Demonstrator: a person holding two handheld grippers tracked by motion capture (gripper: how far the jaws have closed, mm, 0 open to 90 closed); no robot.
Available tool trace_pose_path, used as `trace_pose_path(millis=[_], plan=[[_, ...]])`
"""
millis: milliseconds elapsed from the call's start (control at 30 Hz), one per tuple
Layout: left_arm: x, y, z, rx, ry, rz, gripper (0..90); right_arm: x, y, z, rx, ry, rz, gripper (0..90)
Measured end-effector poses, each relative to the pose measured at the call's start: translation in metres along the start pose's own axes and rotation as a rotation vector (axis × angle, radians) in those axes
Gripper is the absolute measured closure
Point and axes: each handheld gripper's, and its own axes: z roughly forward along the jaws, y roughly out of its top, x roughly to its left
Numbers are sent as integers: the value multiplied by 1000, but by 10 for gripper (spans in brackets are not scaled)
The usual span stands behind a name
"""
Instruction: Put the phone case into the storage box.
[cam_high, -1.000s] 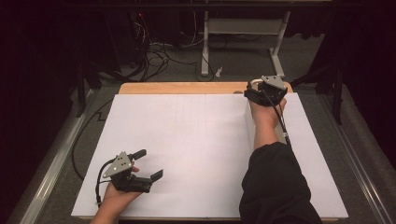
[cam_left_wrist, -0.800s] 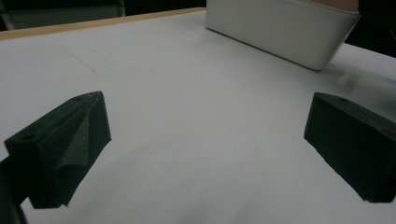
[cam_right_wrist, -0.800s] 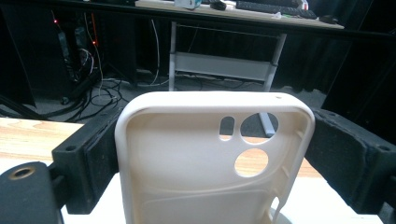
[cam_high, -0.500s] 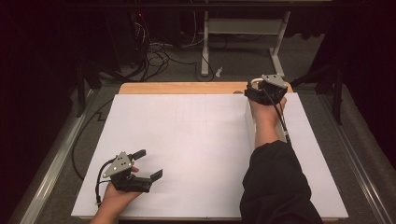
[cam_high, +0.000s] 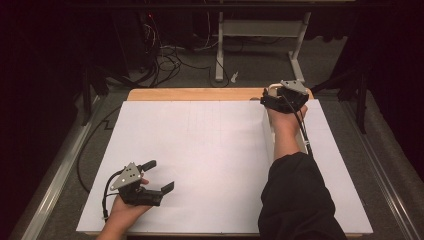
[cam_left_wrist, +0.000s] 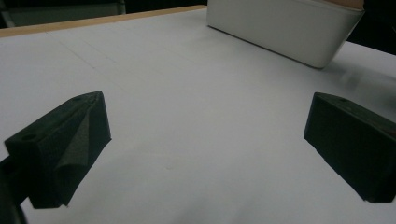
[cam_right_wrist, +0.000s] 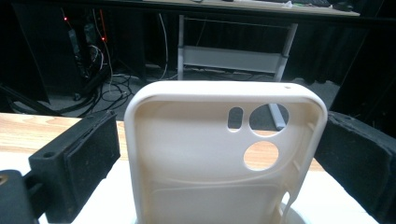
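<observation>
Phone case (cam_right_wrist: 224, 154) stays clamped upright in the right tool (cam_high: 281, 98); left tool (cam_high: 159, 176) stays spread apart, unmoved.

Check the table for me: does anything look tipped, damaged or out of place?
Nothing stands out. The right gripper holds the cream phone case upright between its fingers, and the case looks intact. The white bin sits flat on the white sheet. The left gripper rests open near the front edge.

Dark room; grey floor (cam_high: 260, 70); tangled cables (cam_high: 167, 52); white desk frame (cam_high: 260, 30) behind.
</observation>
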Motion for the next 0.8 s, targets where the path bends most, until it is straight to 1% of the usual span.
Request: trace_pose_path(millis=[167,400,633,700,800], plan=[[0,0,0,3,1,0,16,0,1,-5,6,8,2,7],[-1,0,1,9,3,5,16,-3,3,-16,-10,25,9,4],[-2,0,3,16,1,8,16,-15,4,-30,-26,42,12,7],[-2,0,3,18,1,10,16,-19,4,-34,-38,44,17,16],[-2,0,4,19,1,10,16,-25,5,-39,-41,55,32,34]])
